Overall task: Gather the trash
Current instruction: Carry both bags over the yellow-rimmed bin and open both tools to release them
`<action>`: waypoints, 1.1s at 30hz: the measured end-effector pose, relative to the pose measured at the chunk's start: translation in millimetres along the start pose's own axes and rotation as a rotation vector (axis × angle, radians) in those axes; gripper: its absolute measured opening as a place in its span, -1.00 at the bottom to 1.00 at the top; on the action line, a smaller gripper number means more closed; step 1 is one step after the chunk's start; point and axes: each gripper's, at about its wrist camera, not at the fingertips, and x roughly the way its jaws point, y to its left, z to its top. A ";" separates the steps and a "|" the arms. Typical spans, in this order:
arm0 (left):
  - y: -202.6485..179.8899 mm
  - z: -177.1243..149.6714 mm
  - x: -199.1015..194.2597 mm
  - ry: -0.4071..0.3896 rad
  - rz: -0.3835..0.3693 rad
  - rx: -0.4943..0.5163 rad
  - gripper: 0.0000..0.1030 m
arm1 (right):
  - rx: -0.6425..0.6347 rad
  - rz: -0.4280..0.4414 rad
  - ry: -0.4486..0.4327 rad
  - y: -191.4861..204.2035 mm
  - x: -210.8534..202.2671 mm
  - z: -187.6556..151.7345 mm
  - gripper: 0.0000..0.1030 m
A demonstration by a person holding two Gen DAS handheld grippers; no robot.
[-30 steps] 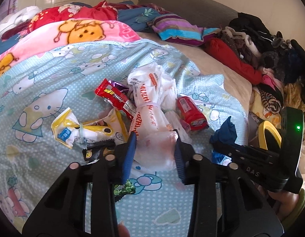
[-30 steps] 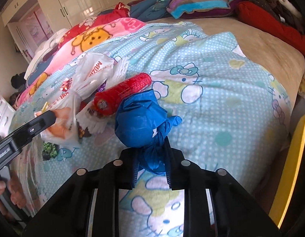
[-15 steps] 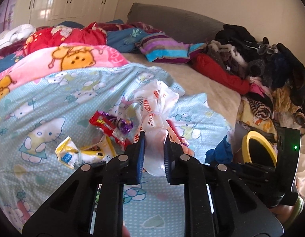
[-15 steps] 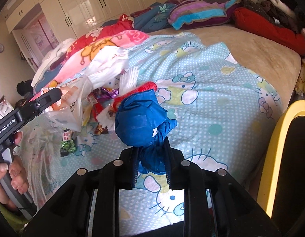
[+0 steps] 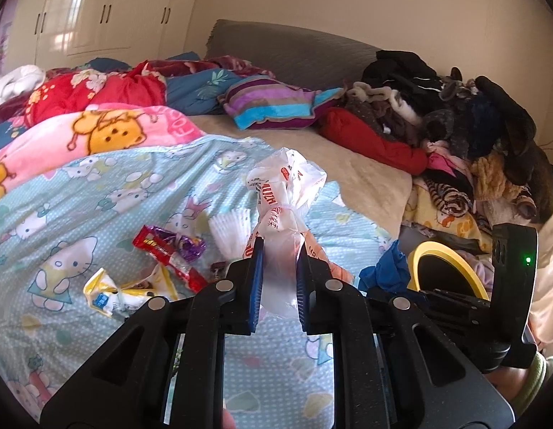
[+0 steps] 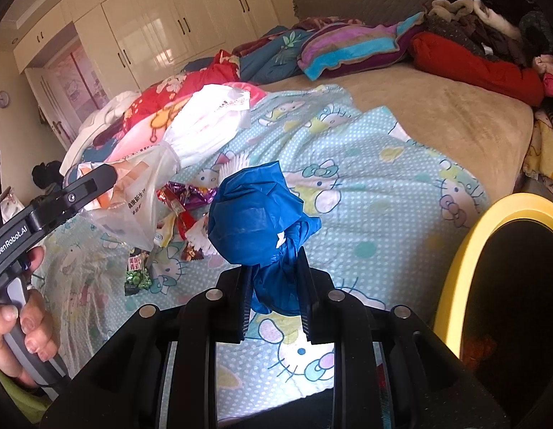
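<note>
- Left tongs (image 5: pixel 279 271) clenched on white plastic bag (image 5: pixel 285 193); right tongs (image 6: pixel 273 286) clamp blue bag (image 6: pixel 255 214).
- Carry both to yellow-rimmed bin (image 6: pixel 466 250), 3 o'clock; release above opening.

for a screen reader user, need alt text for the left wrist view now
The left gripper has its jaws shut on a knotted white plastic bag above a blue cartoon-cat blanket. Snack wrappers lie scattered on the blanket, and a yellow-rimmed bin stands to the right.

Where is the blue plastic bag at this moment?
The blue plastic bag is clamped in the right gripper, above the cartoon-cat bedsheet, left of the yellow-rimmed bin.
</note>
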 end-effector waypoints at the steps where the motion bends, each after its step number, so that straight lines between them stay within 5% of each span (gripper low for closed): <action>1: -2.3 0.4 -0.7 -0.001 -0.004 0.003 -0.79 | 0.002 -0.001 -0.004 -1.4 -1.6 0.5 -0.59; 33: -76.1 -8.1 -5.8 0.010 -0.110 0.136 -0.80 | 0.118 -0.097 -0.123 -58.7 -67.2 -0.3 -0.59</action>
